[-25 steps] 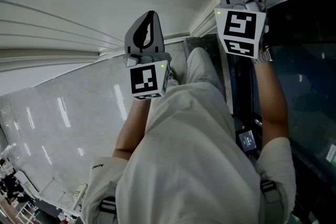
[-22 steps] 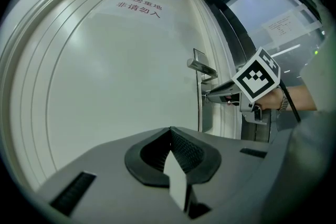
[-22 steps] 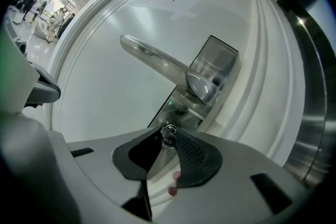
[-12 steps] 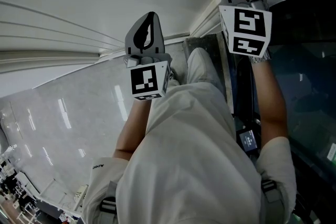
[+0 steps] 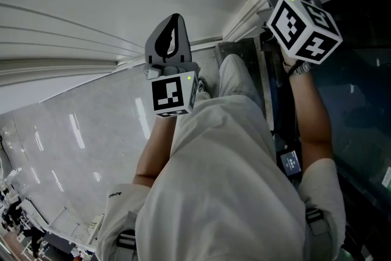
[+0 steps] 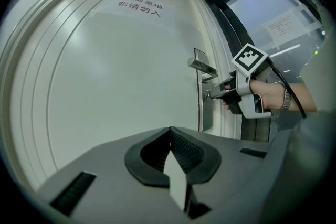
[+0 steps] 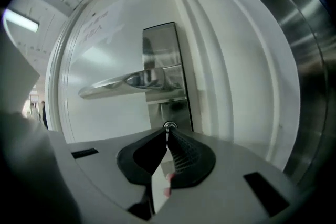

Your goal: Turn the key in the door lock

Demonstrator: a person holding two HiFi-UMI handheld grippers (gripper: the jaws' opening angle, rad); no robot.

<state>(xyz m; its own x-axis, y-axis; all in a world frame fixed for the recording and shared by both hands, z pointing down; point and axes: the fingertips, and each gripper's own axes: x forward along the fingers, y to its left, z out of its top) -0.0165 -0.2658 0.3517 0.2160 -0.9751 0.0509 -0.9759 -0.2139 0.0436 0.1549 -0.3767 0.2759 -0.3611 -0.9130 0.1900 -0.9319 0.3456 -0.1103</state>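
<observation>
The white door (image 6: pixel 105 86) carries a steel lock plate (image 7: pixel 161 50) with a lever handle (image 7: pixel 126 84). The keyhole sits below the handle with the key (image 7: pixel 168 127) in it. My right gripper (image 7: pixel 167 132) is level at the keyhole. Its jaws have just been closing, and their tips now meet on the thin key head. In the left gripper view the right gripper (image 6: pixel 208 95) touches the lock under the handle (image 6: pixel 202 65). My left gripper (image 5: pixel 173 40) hangs in front of the door, away from the lock, shut and empty.
A moulded white door frame (image 7: pixel 231 76) runs right of the lock plate, with a metal post (image 7: pixel 302 60) beyond it. A dark glass panel (image 5: pixel 360 88) stands to the right of the door. The person's legs and the pale tiled floor (image 5: pixel 73 131) fill the lower head view.
The right gripper has rolled at the lock; its marker cube now tilts to the right in the head view. The left gripper has stayed where it was.
</observation>
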